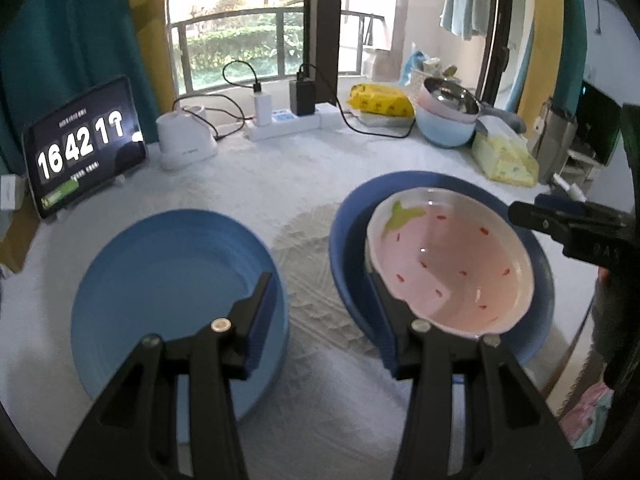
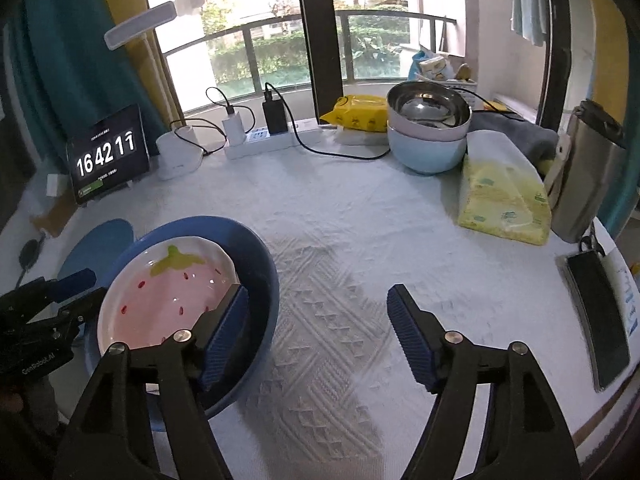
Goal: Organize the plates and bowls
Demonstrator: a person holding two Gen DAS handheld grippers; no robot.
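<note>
right now the strawberry plate (image 1: 448, 264) sits tilted inside the dark blue bowl (image 1: 348, 256) near the front edge of the bench (image 2: 340, 216), a light blue plate (image 1: 172, 276) beside it. left tool (image 1: 320, 304) stands partly open, one finger under the plate's near rim; whether it grips, i cannot tell. right tool (image 2: 316, 328) gapes wide, holding nothing.

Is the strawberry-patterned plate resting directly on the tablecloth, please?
No; in the right wrist view the strawberry-patterned plate sits inside the dark blue bowl, which stands on the tablecloth.
</note>
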